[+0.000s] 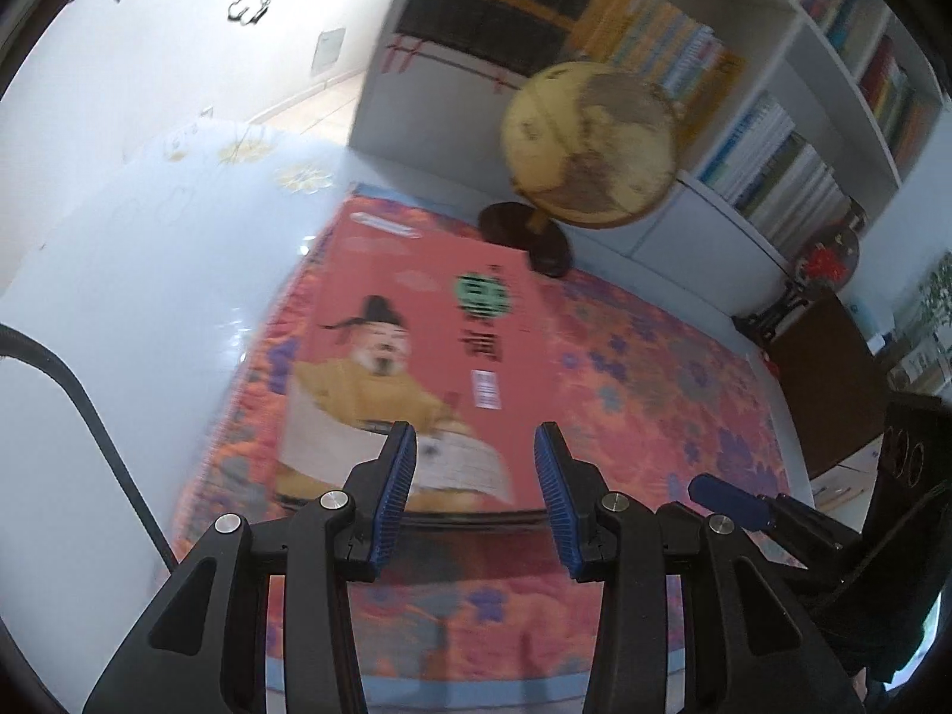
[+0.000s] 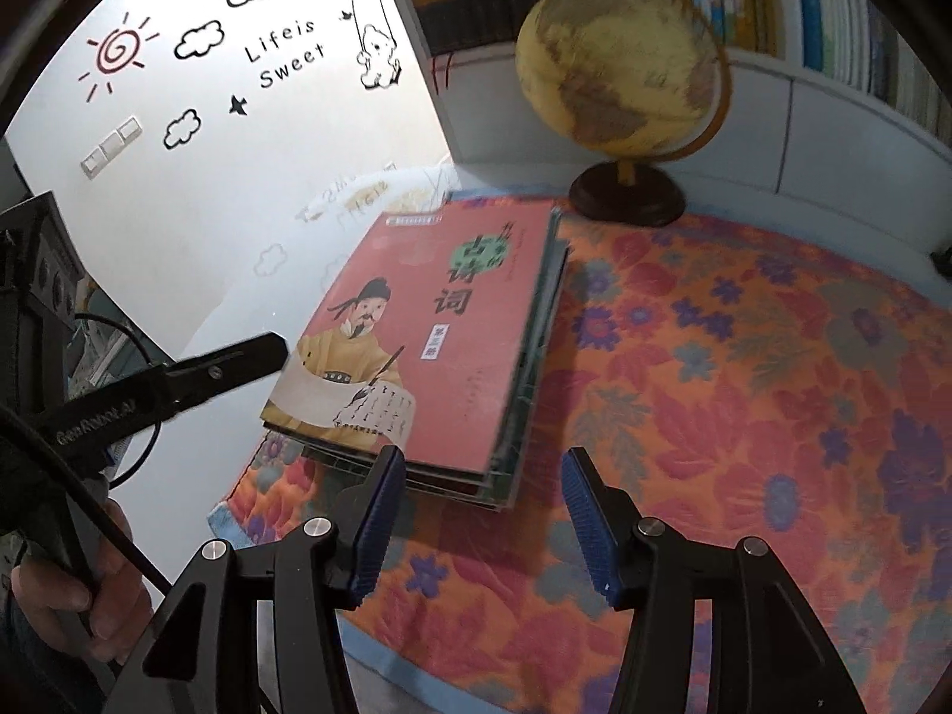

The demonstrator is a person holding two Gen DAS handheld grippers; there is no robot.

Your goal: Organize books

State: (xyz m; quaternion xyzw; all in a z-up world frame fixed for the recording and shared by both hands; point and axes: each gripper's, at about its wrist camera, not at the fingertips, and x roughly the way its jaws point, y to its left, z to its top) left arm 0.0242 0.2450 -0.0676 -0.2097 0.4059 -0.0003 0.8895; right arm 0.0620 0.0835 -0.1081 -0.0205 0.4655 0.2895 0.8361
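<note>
Stack [image 2: 452,351] squared on mat [image 2: 744,369], both grippers clear of it: left gripper [image 1: 475,497] and right gripper [image 2: 483,526] parted, empty. Stacking step looks done; next probably shelving, needing a two-sided grip.

a stack of books [image 2: 443,345] lies flat on a floral mat [image 2: 744,392] in the middle of the frame, its top cover red with a robed figure writing. at the bottom, the right gripper [image 2: 482,506] stands with its blue fingers [image 2: 375,529] apart and nothing between them, just in front of the stack's near edge. the left gripper [image 2: 238,357] reaches in from the left, its tip beside the stack. a globe [image 2: 619,77] stands at the upper right, before a bookshelf [image 2: 773,12].
</note>
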